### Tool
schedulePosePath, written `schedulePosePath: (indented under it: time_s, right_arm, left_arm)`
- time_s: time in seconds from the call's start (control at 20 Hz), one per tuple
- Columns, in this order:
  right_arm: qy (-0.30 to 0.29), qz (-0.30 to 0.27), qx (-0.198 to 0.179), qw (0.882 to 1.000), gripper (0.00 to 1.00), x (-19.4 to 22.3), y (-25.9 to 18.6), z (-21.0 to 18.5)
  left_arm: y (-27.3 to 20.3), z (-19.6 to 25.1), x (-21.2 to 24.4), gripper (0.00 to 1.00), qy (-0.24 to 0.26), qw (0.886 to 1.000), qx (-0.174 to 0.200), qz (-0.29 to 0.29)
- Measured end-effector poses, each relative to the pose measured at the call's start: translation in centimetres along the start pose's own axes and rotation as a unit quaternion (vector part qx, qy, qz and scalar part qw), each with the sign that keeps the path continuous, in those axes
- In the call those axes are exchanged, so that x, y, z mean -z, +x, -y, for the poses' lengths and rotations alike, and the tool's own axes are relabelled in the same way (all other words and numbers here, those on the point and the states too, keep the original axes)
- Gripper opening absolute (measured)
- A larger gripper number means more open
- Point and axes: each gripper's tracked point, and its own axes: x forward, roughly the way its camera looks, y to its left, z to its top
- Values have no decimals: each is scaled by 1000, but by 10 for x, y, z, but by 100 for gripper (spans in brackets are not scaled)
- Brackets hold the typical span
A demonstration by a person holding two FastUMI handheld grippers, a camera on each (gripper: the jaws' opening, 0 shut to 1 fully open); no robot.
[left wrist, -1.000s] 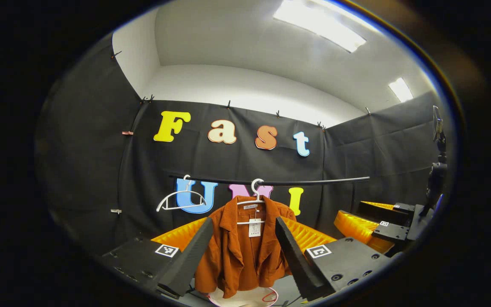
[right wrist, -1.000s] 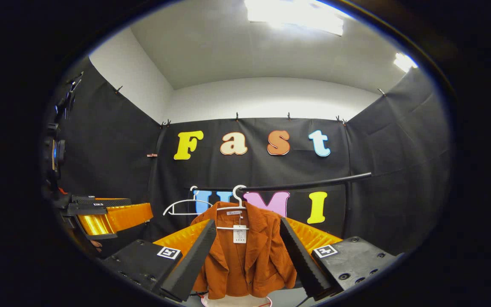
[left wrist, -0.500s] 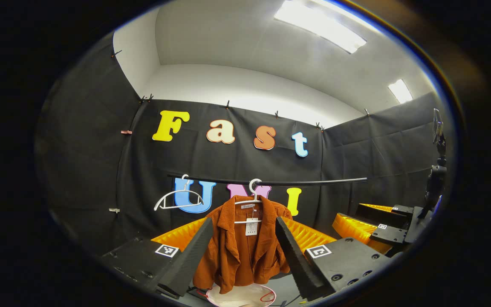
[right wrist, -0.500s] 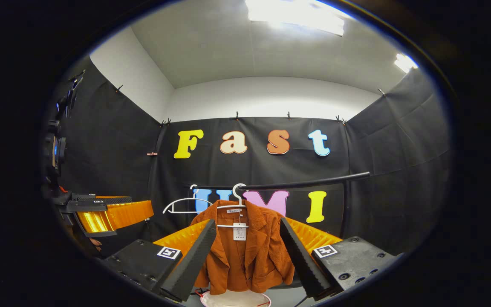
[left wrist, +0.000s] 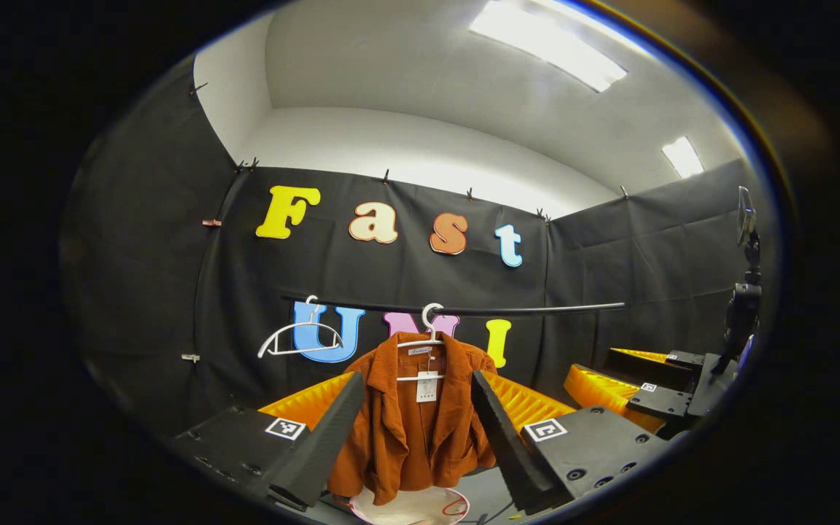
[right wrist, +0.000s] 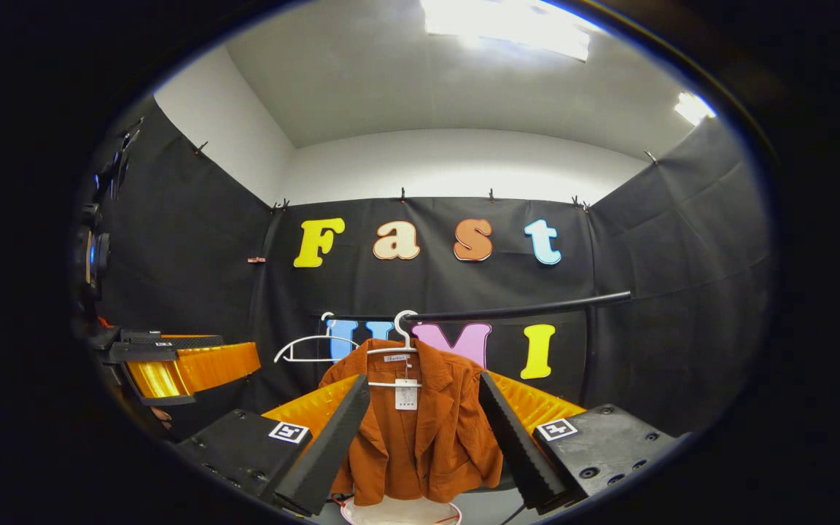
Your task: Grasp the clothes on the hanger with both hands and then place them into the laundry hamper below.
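An orange-brown jacket [left wrist: 409, 423] [right wrist: 420, 430] with a white tag hangs on a white hanger [left wrist: 431, 328] [right wrist: 399, 337] from a black rail [left wrist: 537, 310] [right wrist: 537, 309]. Under it shows the pale rim of the laundry hamper [left wrist: 409, 508] [right wrist: 399, 510]. My left gripper [left wrist: 413, 419] stands open some way before the jacket, its fingers framing it. My right gripper [right wrist: 420, 419] is open too, framing the jacket the same way. In the left gripper view the right gripper [left wrist: 631, 386] appears at the far right; in the right gripper view the left gripper [right wrist: 172, 364] appears at the far left.
A second white hanger [left wrist: 294, 341] [right wrist: 310, 347] hangs empty on the rail, left of the jacket. Black cloth walls close in the booth on three sides. A dark stand with a device [left wrist: 744, 292] rises at the right edge of the left gripper view.
The jacket and rail have slid slightly up and left in both views, and more of the hamper rim shows. Both grippers stay open.
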Motion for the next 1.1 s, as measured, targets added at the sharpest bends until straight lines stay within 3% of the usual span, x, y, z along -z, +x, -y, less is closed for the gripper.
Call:
schedulePosePath:
  time_s: [0.4,0.85,1.1]
  right_arm:
    - [-3,3,12,1000,97,-5,-1,1]
    - [-21,12,60,998,97,-13,-19,-6]
    - [-35,0,73,997,97,-9,-25,-9]
  left_arm:
    - [-1,-3,-1,93,-5,1000,9,2]
    - [-6,-9,14,93,-12,998,58,-14]
    - [-6,-26,23,93,-31,998,51,-26]
